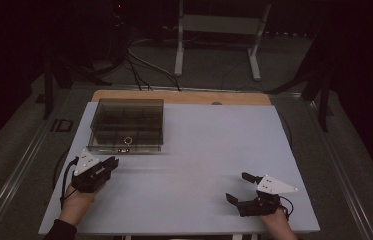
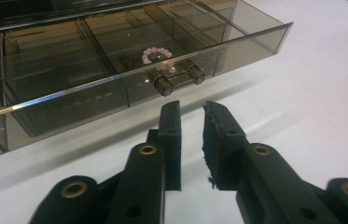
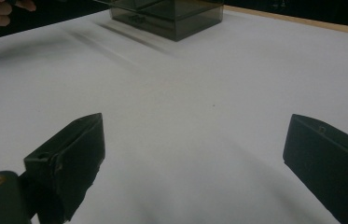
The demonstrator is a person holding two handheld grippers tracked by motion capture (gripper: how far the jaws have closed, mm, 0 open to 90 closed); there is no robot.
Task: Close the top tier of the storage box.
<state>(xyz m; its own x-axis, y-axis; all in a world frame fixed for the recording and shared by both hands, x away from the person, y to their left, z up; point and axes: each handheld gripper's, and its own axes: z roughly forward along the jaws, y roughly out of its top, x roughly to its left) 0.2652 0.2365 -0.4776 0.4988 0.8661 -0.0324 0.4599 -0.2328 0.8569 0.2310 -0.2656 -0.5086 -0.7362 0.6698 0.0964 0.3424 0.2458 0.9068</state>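
My left fingers (image 2: 191, 140) were nearly together with nothing between them, pointing at the handle (image 2: 177, 78) of the smoky drawer box (image 1: 126, 125), which sat just ahead on the bench (image 1: 199, 165), its bar lying crosswise to them. My right fingers (image 3: 195, 163) stood wide apart and empty, well away from the box, so the left hand was far nearer.

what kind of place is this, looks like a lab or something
Probably a lab or recording workspace: a plain white table in a dark room, loose cables on the floor behind it, and a metal stand.
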